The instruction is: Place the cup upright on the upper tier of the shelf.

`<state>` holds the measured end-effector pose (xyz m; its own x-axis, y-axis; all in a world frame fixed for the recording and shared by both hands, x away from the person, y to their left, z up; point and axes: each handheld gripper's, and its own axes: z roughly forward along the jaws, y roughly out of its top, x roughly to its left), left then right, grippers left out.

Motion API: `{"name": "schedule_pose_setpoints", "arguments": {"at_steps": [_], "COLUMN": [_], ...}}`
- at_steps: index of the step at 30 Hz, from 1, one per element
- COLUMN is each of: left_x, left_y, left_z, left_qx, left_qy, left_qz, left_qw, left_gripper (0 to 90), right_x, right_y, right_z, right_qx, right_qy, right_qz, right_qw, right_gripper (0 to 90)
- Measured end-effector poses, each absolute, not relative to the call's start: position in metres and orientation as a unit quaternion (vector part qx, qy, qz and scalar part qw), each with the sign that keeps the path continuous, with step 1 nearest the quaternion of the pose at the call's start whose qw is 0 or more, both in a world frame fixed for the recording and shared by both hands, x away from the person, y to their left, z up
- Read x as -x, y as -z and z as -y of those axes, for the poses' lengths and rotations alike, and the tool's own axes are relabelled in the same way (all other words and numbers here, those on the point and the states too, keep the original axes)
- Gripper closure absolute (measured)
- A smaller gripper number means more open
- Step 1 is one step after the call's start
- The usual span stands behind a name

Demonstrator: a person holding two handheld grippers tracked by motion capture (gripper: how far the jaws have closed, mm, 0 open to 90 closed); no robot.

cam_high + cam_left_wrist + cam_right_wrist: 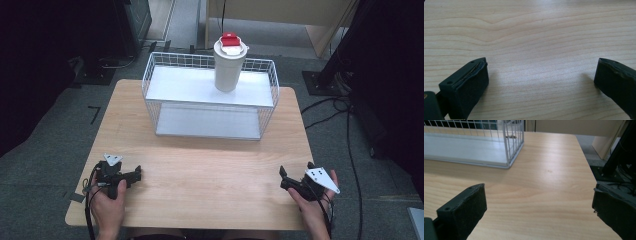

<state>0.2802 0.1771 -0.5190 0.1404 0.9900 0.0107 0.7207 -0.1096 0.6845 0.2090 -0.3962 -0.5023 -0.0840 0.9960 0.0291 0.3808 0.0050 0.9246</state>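
A white tumbler (228,67) with a red flip lid stands upright on the top shelf of a white wire rack (150,80) at the back of the wooden table (200,165). My left gripper (137,173) rests near the table's front left corner, jaws wide apart over bare wood (541,75). My right gripper (283,176) lies near the front right, also open with nothing between its fingers (464,212). The rack's lower shelf and wire side (509,145) appear ahead to the left in the right gripper view.
The rack's lower shelf (207,122) holds nothing. Bare wood stretches between the two grippers and the rack. Black cables (350,150) run over the grey floor to the right of the table, and black stands sit behind it.
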Motion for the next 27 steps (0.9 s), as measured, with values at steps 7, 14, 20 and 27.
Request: {"name": "schedule_pose_setpoints", "arguments": {"at_steps": [7, 14, 20, 27], "left_x": [-0.280, -0.280, -0.280, -0.280], "left_y": [0.519, 0.519, 0.519, 0.519], "left_z": [-0.177, -0.177, -0.177, -0.177], "left_qx": [-0.703, -0.703, -0.703, -0.704], "left_qy": [-0.245, -0.245, -0.245, -0.245], "left_qz": [-0.608, -0.608, -0.608, -0.608], "left_qw": [0.275, 0.275, 0.275, 0.275], "left_gripper": [0.0, 0.0, 0.0, 0.0], "right_x": [-0.201, -0.197, -0.197, -0.200], "right_y": [0.512, 0.520, 0.522, 0.525], "right_z": [0.408, 0.421, 0.428, 0.434], "right_qx": [-0.581, -0.600, -0.613, -0.621], "right_qy": [-0.398, -0.366, -0.326, -0.302], "right_qz": [-0.612, -0.626, -0.646, -0.669], "right_qw": [0.359, 0.337, 0.317, 0.275], "right_gripper": [0.0, 0.0, 0.0, 0.0]}}
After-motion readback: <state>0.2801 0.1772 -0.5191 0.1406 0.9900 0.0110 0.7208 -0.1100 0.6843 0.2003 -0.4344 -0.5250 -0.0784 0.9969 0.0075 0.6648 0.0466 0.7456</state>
